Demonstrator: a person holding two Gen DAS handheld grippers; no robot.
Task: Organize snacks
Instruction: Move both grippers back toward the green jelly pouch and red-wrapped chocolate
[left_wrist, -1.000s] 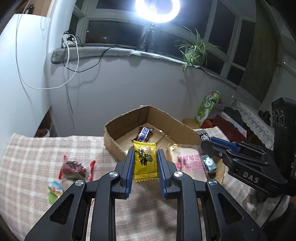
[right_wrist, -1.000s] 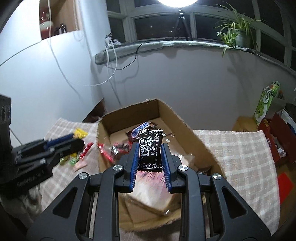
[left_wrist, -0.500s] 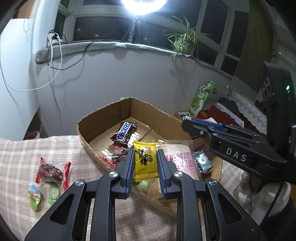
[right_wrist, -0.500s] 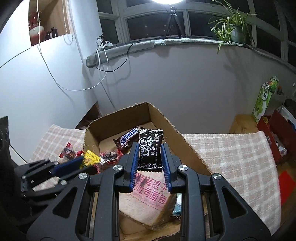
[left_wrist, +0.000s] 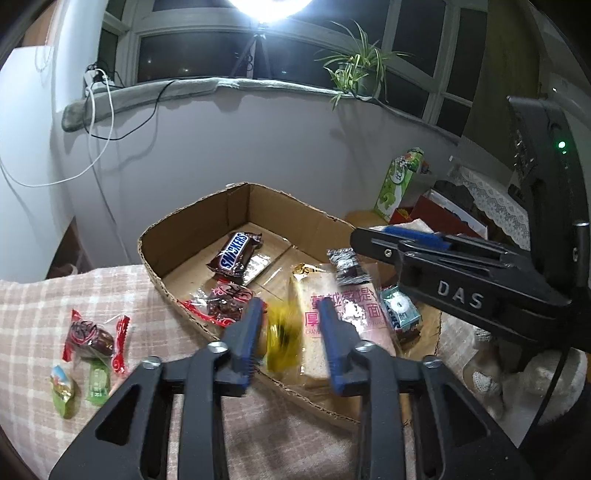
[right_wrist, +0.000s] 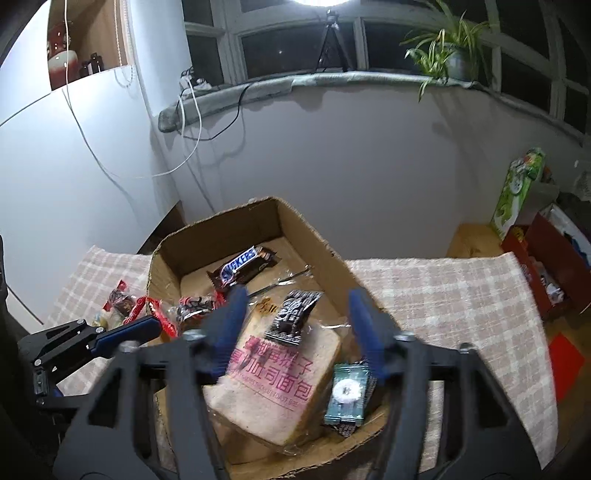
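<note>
A cardboard box holds a Snickers bar, a red-wrapped snack, a bagged toast slice and a teal packet. My left gripper is open over the box's near wall; a blurred yellow packet is loose between its fingers. My right gripper is open above the box; the black packet lies on the toast.
Several small snacks lie on the checked cloth left of the box: a red-wrapped one and green ones. A green carton and a red box stand at the right. A wall rises behind.
Both grippers have opened. The black packet has dropped from the right gripper onto the toast. The yellow packet has come free of the left fingers and is blurred in motion.
</note>
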